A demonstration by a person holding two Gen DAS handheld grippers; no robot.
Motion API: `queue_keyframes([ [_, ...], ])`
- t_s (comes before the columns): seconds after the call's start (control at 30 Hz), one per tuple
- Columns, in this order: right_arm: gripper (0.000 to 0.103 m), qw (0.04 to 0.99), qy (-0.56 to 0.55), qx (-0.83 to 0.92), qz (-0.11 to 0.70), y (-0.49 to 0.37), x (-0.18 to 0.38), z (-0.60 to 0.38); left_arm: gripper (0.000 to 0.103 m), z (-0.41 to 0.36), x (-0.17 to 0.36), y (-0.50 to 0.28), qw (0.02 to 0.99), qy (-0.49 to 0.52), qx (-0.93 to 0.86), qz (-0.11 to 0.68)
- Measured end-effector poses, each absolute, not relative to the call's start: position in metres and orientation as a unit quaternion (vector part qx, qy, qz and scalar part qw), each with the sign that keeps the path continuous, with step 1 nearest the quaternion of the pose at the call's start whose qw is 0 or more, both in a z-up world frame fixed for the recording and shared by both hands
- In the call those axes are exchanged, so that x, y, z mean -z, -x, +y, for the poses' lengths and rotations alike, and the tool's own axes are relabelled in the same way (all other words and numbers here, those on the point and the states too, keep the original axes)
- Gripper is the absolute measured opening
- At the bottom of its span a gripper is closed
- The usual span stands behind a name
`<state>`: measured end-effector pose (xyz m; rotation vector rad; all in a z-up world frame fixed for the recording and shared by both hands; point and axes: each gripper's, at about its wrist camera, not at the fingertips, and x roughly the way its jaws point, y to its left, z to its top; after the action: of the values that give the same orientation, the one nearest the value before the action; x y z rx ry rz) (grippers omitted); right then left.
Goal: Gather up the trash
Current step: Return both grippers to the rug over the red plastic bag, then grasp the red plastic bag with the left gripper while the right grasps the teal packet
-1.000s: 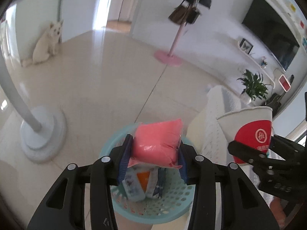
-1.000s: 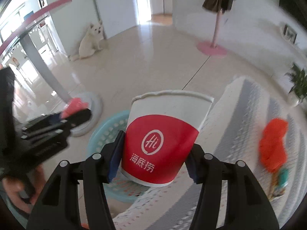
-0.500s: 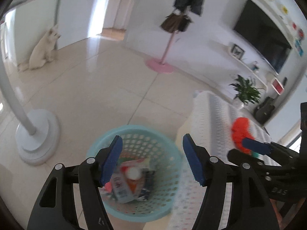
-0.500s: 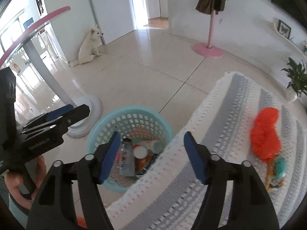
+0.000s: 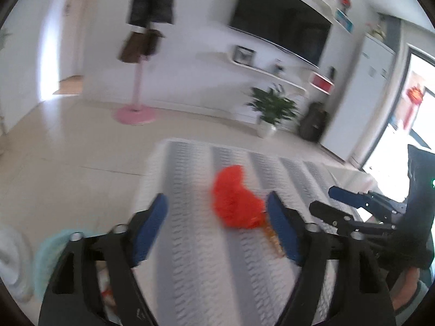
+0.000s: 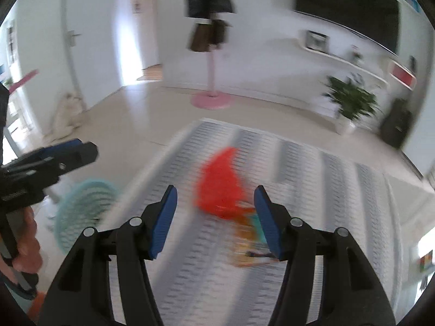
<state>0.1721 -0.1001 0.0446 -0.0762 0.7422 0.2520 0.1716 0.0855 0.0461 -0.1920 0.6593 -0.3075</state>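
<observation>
An orange crumpled bag (image 5: 233, 201) (image 6: 220, 187) lies on the grey-and-white striped cloth (image 5: 204, 271) (image 6: 312, 190), with blurred orange and teal wrappers (image 6: 250, 228) (image 5: 273, 240) just beside it. My left gripper (image 5: 216, 198) hovers over the cloth, its jaws opening wide and holding nothing. My right gripper (image 6: 216, 190) points at the bag, its jaws closing slightly, with nothing held between them. The teal mesh basket (image 6: 81, 209) (image 5: 51, 247) stands on the floor at the cloth's left edge. Each gripper also shows in the other's view: right gripper (image 5: 323, 198), left gripper (image 6: 89, 149).
A pink-based coat stand (image 5: 135, 114) and a potted plant (image 5: 272, 108) stand on the tiled floor beyond the cloth. A white dog (image 6: 66, 114) sits by the door. A white round base (image 5: 11, 258) is beside the basket. A hand (image 6: 24, 250) holds the left gripper.
The pink packet and the red-and-white cup have left my grippers over the basket. Both grippers have since swung right, from the basket to the striped cloth and the orange bag.
</observation>
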Motion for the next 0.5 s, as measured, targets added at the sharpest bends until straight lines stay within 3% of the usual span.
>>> queue_keyframes([
  [0.27, 0.054, 0.915, 0.017, -0.080, 0.395, -0.205, 0.026, -0.161, 0.085, 0.013, 0.042, -0.269, 0.888, 0.072, 0.156, 0.427],
  [0.5, 0.054, 0.908, 0.021, -0.084, 0.410, -0.217, 0.052, -0.159, 0.080, -0.012, 0.071, -0.293, 0.878, 0.033, 0.128, 0.460],
])
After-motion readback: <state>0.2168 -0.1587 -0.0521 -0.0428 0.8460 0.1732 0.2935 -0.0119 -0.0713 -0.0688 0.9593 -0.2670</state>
